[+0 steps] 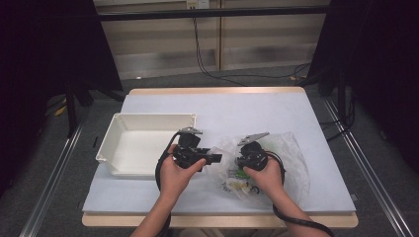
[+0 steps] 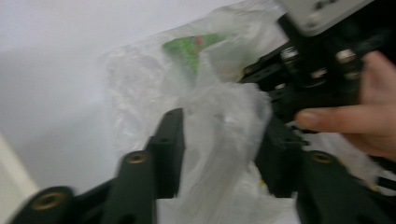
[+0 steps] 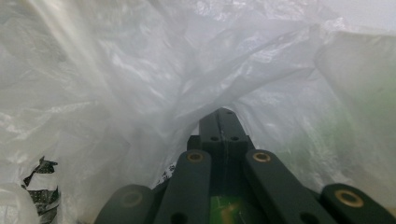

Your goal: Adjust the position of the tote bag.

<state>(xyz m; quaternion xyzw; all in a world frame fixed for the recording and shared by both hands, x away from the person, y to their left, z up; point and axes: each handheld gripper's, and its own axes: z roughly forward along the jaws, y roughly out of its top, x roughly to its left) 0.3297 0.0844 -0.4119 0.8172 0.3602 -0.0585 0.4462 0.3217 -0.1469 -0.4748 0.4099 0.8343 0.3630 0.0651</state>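
Plastic bag (image 1: 276,158) film bunches between the parted left tongs (image 2: 219,140), while the right tongs (image 3: 223,122) sit clenched inside it.

- White rectangular plastic bin (image 1: 129,143), open top, on the table just left of the left tongs; its near right edge lies under them.
- Pale blue table top with light wooden edge (image 1: 257,106), bare surface beyond both tongs.
- Black cables (image 1: 232,75) across grey floor (image 1: 64,182), far beyond the tongs.
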